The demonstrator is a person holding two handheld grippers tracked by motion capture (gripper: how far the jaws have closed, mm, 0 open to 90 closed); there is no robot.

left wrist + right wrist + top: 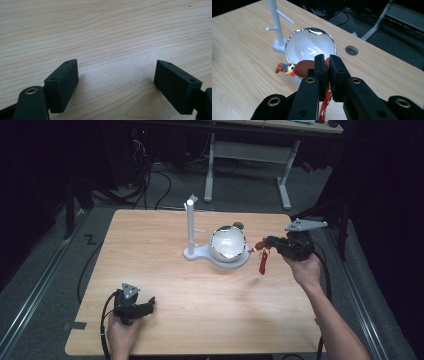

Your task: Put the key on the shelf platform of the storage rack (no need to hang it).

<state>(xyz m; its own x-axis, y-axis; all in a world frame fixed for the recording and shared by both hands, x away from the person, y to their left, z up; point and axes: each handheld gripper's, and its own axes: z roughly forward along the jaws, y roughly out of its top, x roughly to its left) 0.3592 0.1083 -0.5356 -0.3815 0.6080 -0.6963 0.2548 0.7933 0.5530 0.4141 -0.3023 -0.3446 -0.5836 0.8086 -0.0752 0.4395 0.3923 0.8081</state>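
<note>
A shiny metal bowl [228,243] [309,48] rests on the white base of a stand with an upright post [190,225] [276,22] near the table's middle. My right gripper [267,243] [327,65] hovers just right of the bowl, shut on a small brown toy figure [295,68] [258,246] with a red strap [262,262] hanging below it. The toy's head pokes out to the left of the jaws, over the bowl's rim. My left gripper [148,304] [116,80] lies low over the wooden table [165,285] at the front left, open, with bare wood between its pads.
A round cable hole [351,50] [238,225] sits in the tabletop just behind the bowl. Beyond the far edge stand a white desk frame [250,155] and floor cables [150,180]. The stand's post carries short side pegs [285,17].
</note>
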